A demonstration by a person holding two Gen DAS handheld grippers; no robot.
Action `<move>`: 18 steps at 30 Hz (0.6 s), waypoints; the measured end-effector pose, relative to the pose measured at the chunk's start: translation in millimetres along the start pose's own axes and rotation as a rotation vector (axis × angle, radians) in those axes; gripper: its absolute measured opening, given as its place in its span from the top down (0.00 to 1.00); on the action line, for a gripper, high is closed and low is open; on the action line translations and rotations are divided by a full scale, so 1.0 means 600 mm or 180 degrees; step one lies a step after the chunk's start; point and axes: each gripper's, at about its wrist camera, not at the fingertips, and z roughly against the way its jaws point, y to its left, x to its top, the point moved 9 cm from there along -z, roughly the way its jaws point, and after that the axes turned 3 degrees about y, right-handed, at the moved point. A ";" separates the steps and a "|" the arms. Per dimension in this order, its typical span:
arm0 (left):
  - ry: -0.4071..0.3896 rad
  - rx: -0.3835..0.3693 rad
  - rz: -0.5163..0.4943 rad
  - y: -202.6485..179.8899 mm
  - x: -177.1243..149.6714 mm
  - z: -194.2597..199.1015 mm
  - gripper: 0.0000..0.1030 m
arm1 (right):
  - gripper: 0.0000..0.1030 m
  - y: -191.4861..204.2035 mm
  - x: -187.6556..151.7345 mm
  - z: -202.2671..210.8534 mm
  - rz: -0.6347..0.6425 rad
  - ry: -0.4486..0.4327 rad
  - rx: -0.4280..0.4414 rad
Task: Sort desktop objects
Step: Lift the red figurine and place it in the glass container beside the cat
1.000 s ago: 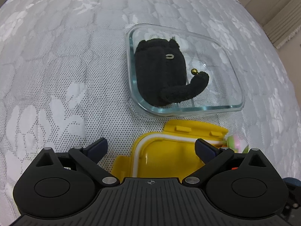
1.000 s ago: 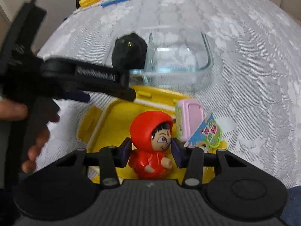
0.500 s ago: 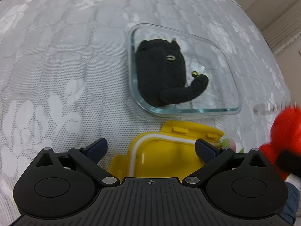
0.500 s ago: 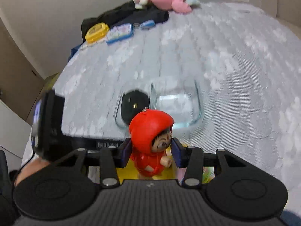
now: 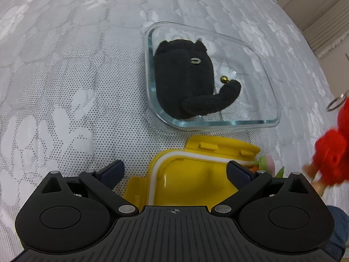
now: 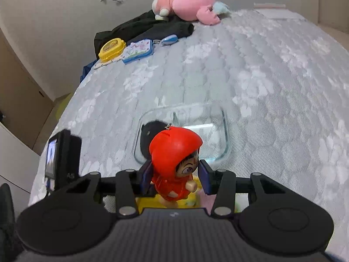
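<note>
My right tool point(image 6: 175, 178) is clamped on the red-hooded doll point(image 6: 175, 152), held in the air at lower centre of the right view, in front of the glass dish point(image 6: 224, 128). My left tool point(image 5: 174, 170) stands wide open with nothing in it, over the yellow box point(image 5: 196, 179) at the bottom of its view. The black plush cat point(image 5: 185, 83) lies in the dish's left part on the bed point(image 5: 65, 65).
</note>
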 end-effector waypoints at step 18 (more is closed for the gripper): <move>0.0109 -0.0113 0.0185 0.026 0.004 -0.014 0.00 | 0.56 0.011 0.063 -0.233 0.0510 0.0535 -0.0442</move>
